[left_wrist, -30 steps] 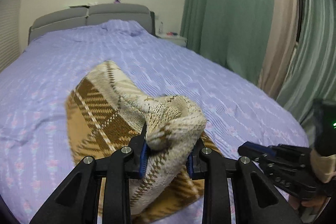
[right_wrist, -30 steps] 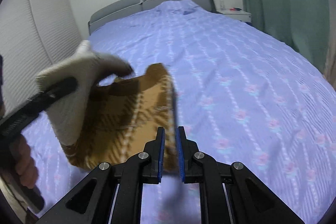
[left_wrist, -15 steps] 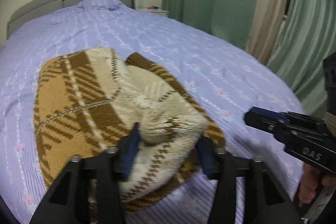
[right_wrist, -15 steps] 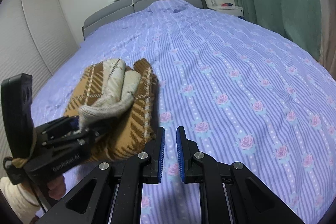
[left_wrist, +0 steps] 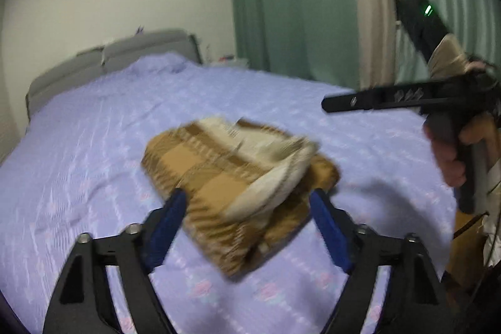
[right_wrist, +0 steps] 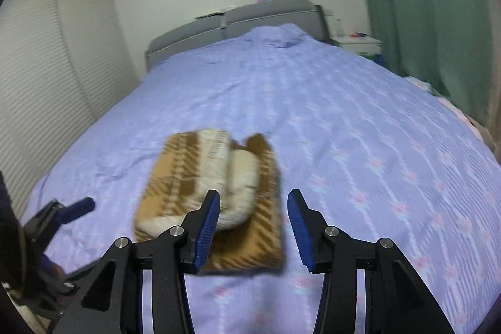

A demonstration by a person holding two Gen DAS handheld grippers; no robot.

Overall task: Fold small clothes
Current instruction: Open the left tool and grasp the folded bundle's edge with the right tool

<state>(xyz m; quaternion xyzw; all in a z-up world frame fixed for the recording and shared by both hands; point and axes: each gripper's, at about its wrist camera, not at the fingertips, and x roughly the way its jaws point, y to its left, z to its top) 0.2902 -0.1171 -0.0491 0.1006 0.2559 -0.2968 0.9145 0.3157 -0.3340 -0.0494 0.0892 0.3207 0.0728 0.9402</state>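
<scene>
A small brown-and-cream plaid knit garment lies folded on the lilac bed cover, with a cream part on top. My left gripper hovers just short of it. Its jaws are opening and its blue pads touch no cloth. In the right wrist view the same garment lies ahead and slightly left of my right gripper. That gripper's jaws are also opening, above the garment's right edge and gripping nothing. Each gripper shows in the other's view: the right gripper at the right, the left gripper low at the left.
The bed cover runs back to a grey headboard. Green curtains hang along the right side, with a white nightstand beside the headboard. Slatted cupboard doors stand to the left. A hand grips the right tool.
The left gripper let go of the cream fold and drew back, and the garment now lies folded on the bed. The right gripper went from shut to open and rose.
</scene>
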